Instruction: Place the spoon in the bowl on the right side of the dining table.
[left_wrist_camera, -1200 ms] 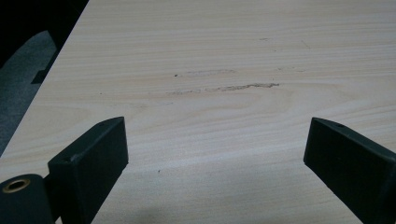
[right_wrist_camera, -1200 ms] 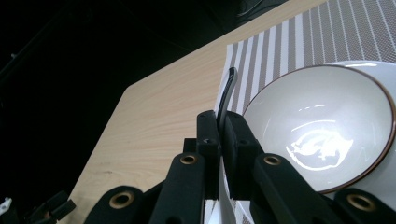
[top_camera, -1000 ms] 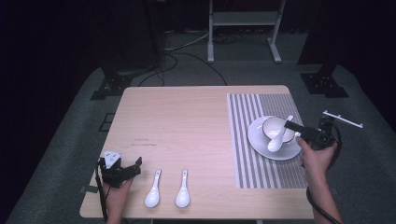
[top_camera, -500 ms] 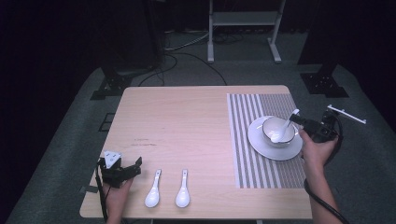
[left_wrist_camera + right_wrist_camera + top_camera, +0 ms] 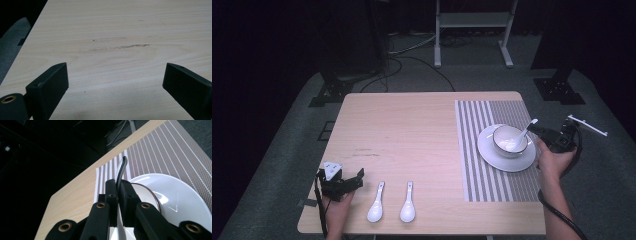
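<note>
The white spoon [image 5: 518, 140] lies tilted in the bowl [image 5: 510, 142], its scoop inside and its handle sticking out over the bowl's right rim. The right hand-held gripper [image 5: 538, 131] pinches that handle, jaws pressed tight on it; in the right gripper view the spoon [image 5: 121, 171] rises thin and edge-on between the two black jaws. The bowl stands on a white plate [image 5: 502, 159], which rests on the striped placemat [image 5: 479, 150] at the right side of the desk [image 5: 412, 130]. Two more white spoons [image 5: 376, 207] [image 5: 407, 206] lie side by side near the front edge. Just left of them the left hand-held gripper [image 5: 357, 178] sits low at the desk's front left corner, its jaws spread wide over bare wood
</note>
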The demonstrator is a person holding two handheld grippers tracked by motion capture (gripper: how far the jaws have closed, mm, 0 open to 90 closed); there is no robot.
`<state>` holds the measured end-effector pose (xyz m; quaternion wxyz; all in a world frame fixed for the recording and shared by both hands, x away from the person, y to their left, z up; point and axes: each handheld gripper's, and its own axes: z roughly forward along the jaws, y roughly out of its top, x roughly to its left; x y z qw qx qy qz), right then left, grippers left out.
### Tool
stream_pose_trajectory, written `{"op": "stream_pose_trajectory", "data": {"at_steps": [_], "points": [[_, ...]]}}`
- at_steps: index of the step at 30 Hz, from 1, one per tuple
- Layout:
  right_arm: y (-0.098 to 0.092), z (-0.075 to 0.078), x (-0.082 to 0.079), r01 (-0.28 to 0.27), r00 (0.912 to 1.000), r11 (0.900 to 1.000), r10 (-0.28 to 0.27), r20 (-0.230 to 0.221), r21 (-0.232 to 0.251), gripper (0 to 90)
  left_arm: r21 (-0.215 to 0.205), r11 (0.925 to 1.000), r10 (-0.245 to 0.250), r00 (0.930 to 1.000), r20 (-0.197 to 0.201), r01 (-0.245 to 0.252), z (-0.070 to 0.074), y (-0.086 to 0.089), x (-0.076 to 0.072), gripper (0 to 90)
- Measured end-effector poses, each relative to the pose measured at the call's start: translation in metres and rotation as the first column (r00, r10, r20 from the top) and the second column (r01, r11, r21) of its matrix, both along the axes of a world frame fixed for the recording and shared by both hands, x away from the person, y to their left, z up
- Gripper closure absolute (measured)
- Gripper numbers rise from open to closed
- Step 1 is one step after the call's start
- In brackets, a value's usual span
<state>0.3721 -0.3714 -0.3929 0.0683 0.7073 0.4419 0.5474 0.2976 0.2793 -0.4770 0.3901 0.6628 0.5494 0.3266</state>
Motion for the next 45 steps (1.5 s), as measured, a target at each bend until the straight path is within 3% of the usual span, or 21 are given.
{"op": "stream_pose_trajectory", "data": {"at_steps": [8,18,33,45], "points": [[-0.006,-0.013,0.000,0.025,0.9997,0.997,-0.024,-0.009,0.073,85.7,0.000,1.0000,0.000,1.0000,0.001,0.000,0.000,0.000,0.000,5.2],[-0.010,-0.020,0.000,0.047,0.9986,0.998,-0.046,-0.027,0.048,85.6,-0.002,1.0000,-0.001,1.0000,0.001,0.001,0.000,0.000,0.000,5.2],[-0.011,-0.045,-0.001,0.049,0.9968,0.997,-0.044,-0.067,0.067,85.4,0.001,1.0000,-0.001,1.0000,-0.001,0.001,0.000,0.000,-0.001,5.2],[-0.016,-0.049,-0.006,0.048,0.9973,0.998,-0.045,-0.057,0.047,84.9,0.000,1.0000,-0.002,1.0000,-0.002,0.002,0.000,0.000,-0.001,5.2]]}}
